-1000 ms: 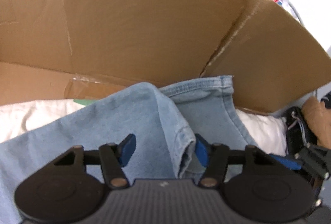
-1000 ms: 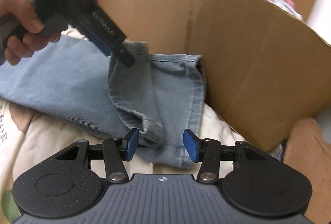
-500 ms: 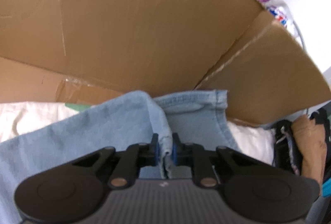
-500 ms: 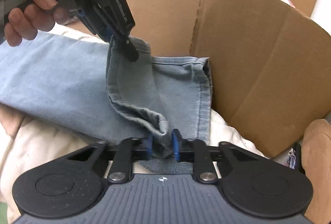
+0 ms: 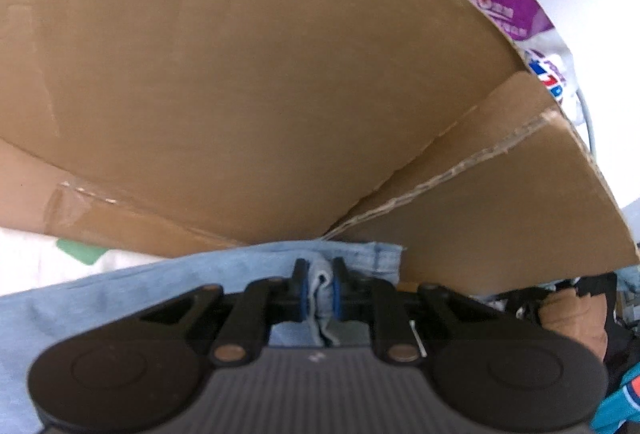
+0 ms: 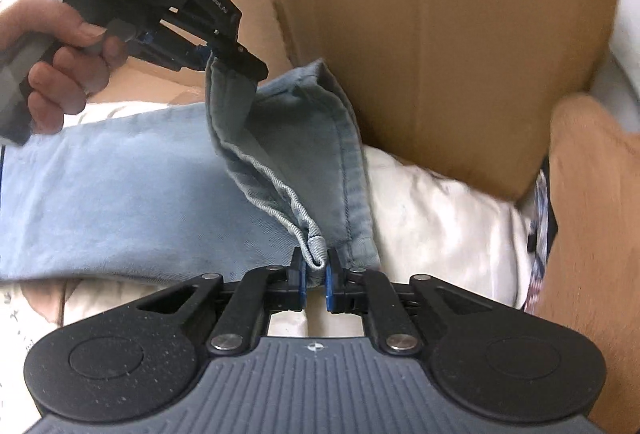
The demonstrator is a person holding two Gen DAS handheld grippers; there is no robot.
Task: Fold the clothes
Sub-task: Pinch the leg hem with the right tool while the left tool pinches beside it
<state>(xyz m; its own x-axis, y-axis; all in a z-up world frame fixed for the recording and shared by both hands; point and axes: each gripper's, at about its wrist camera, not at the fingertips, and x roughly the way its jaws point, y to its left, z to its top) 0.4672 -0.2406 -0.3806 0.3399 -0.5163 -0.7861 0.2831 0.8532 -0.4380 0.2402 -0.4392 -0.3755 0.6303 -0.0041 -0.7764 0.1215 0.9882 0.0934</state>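
jeans hem (image 6: pixel 316 250) lifted | both tools now clamped on it

The left tongs (image 5: pixel 320 288) were angled downward, and a fold of light blue denim fabric (image 5: pixel 322 278) was pinched between the blue pads. The right tongs (image 6: pixel 315 276) had just been closing, and a hem corner was clamped. The left handle was gripped by a hand (image 6: pixel 60 73).
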